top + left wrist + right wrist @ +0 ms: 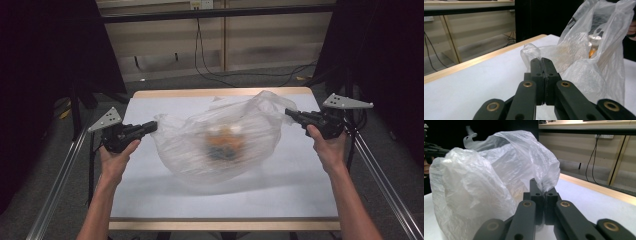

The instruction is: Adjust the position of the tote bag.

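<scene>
A clear plastic bag (220, 150) sits in the middle of the white table (150, 195), pulled wide between both grippers. Blurred orange and white items (225, 141) lie inside it; in the left gripper view a white-capped item (595, 40) shows through the film. My left gripper (154, 126) is shut on the bag's left edge, where crumpled plastic (531, 51) bunches at the jaw tips (541, 60). On the opposite side, my right gripper (288, 113) is shut on the right edge, and the bag's film (474, 195) runs down between its jaws (541, 187).
The table has a wooden rim (225, 225) and metal rails (55, 185) along both sides. Black curtains (45, 60) stand at left and right. Cables (210, 70) trail on the floor beyond the far edge.
</scene>
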